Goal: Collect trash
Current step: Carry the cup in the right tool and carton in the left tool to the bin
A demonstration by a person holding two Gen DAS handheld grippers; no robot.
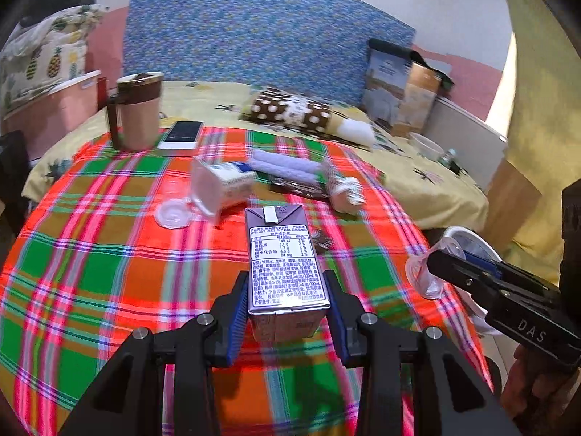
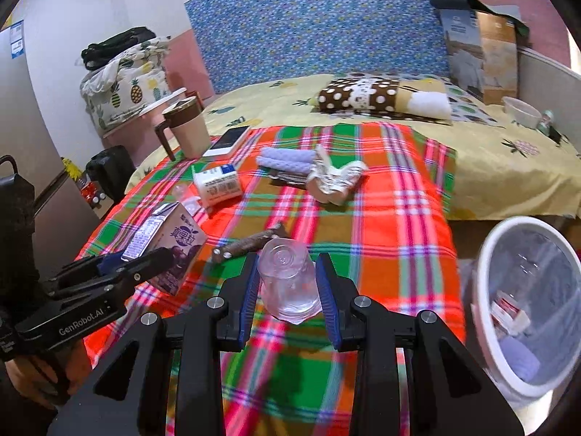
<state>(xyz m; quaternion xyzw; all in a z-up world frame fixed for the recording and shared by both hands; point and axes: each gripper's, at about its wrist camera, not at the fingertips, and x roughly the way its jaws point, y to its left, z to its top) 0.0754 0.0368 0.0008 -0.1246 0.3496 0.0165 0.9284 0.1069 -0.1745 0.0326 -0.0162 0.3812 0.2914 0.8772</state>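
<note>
My left gripper (image 1: 285, 305) clamped the purple carton (image 1: 285, 265), right gripper (image 2: 290, 298) squeezed the clear cup (image 2: 288, 279), 2 items lifted for the bin (image 2: 486, 254) alongside.

A home bedroom: a bed (image 2: 490, 152) in pineapple-print sheets with a blue patterned headboard (image 2: 326, 25); a polka-dot pillow (image 2: 359, 96); a plaid-clothed table (image 2: 381, 225) alongside; folded bedding (image 2: 123, 87) stacked nearby.

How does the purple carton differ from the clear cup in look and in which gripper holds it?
The purple carton is opaque, boxy and printed; the clear cup is transparent, round and plain. The left gripper holds the carton, the right gripper the cup. Both are lifted above the tablecloth.
</note>
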